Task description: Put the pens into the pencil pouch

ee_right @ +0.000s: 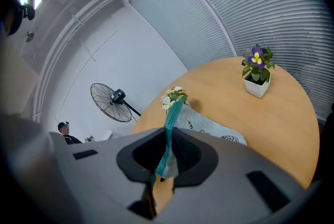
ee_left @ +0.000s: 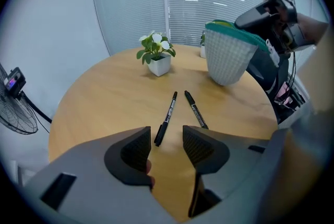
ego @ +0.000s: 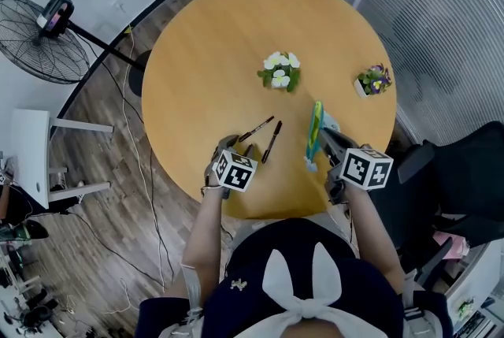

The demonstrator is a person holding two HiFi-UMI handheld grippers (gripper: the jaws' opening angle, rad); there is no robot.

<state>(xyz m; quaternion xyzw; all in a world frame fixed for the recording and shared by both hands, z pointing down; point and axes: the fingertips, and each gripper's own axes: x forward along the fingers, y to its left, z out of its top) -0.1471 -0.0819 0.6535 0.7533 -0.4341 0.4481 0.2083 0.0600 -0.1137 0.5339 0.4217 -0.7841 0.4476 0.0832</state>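
Desk-side, mid-task: my L gripper [ee_left: 166, 139] [ego: 239, 147] hangs low over the table [ee_left: 104, 97] [ego: 205, 61], pointing steeply down w/ jaws spread and nothing pinched. The near end of one black pen [ee_left: 167, 116] [ego: 257, 128] shows in the gap, close to the L pad, but the pads aren't pressing on it. I can't tell if the gripper touches it. A second black pen [ee_left: 195, 109] [ego: 272, 141] lies just beside the first. Their far tips are close together and their near ends are splayed apart.

My R gripper [ee_right: 168, 152] [ego: 324, 141] is clamped on the pencil pouch [ee_right: 206, 126] [ee_left: 227, 58] [ego: 316, 128], w/ the teal edge squeezed btwn the pads. The pouch is held up on edge near the table's R side, teal rim on top and white mesh body below. Whether its bottom rests on the wood I can't tell. Both pens are outside the pouch, on the tabletop to its left.

Further out, a white-flowered plant in a white pot [ego: 279, 72] [ee_left: 156, 58] [ee_right: 175, 96] sits mid-table. A purple-flowered plant in a white pot [ego: 372, 80] [ee_right: 257, 74] is near the far R edge. Off the table, a standing fan [ego: 39, 41] [ee_right: 110, 103] is by the wall and a black chair [ego: 465, 171] is to my R. Ribbed blinds [ee_right: 250, 14] cover the glass behind the table.
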